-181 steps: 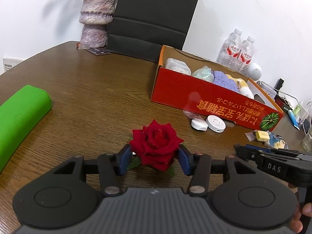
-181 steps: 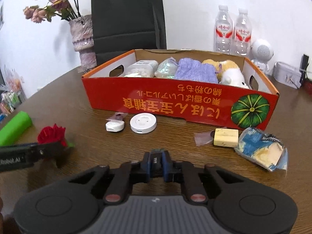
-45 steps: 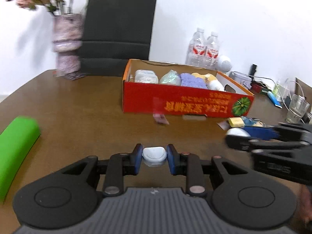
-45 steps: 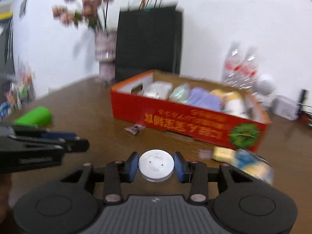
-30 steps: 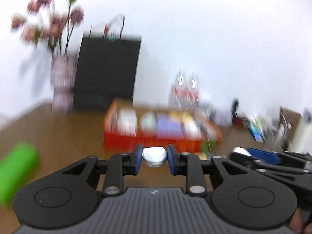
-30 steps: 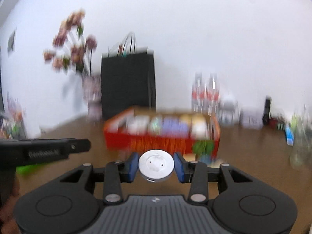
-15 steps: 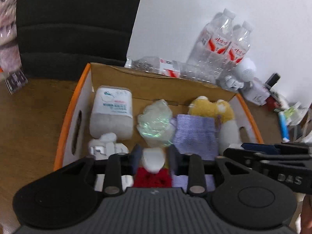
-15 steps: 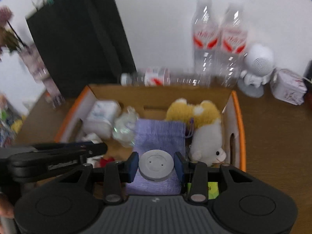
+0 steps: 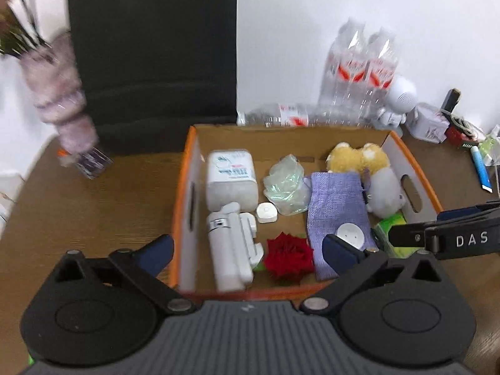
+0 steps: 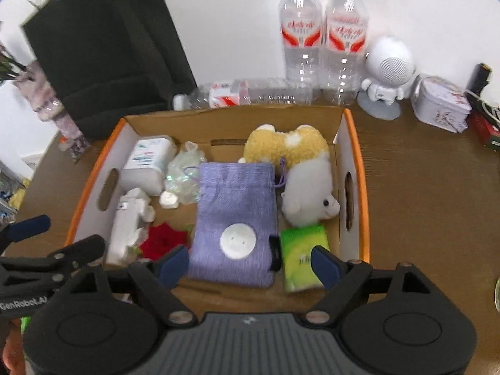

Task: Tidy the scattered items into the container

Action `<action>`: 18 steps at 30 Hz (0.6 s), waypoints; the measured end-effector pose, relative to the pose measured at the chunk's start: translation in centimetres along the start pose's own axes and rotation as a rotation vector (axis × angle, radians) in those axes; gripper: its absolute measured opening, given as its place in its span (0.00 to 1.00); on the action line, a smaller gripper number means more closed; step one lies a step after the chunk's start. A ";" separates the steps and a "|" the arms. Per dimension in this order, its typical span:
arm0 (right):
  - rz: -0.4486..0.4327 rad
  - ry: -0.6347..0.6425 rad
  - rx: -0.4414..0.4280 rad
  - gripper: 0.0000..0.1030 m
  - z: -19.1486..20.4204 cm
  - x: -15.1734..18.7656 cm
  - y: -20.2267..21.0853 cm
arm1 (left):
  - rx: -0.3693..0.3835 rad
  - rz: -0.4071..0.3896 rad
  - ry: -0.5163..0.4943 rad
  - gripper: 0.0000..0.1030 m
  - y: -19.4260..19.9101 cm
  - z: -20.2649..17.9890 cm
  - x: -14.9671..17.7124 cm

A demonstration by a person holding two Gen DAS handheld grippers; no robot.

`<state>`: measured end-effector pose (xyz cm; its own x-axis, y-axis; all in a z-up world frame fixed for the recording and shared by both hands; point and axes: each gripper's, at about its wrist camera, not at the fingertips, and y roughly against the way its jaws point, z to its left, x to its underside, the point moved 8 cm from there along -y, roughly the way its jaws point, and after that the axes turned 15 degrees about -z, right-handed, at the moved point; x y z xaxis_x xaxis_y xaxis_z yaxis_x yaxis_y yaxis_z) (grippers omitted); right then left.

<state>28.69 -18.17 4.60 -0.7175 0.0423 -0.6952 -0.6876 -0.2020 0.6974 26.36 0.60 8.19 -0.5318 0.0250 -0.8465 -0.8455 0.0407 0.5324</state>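
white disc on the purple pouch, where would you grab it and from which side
Grip the white disc across its round edge, coming straight down from above: it lies flat on the purple pouch, so only the rim gives two opposite sides. The soft cloth may give underneath.

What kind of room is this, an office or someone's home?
Probably an office or meeting room: a large wooden table, a black chair against a bare white wall, and water bottles beside a cardboard box.
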 end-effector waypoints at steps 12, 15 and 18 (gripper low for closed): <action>-0.403 0.123 -0.007 0.91 3.7 11.6 13.2 | 0.005 -0.306 0.094 1.00 15.3 1.9 10.2; -0.486 0.129 0.048 0.91 3.8 16.0 14.1 | -0.031 -0.279 0.076 1.00 15.3 1.3 14.1; -0.480 0.129 0.058 0.91 3.7 19.7 13.8 | -0.049 -0.236 0.083 1.00 14.8 0.6 17.4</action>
<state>4.63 -16.54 1.12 -0.3011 -0.0052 -0.9536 -0.9447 -0.1344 0.2990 4.58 2.27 1.32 -0.3201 -0.0621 -0.9454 -0.9469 -0.0125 0.3214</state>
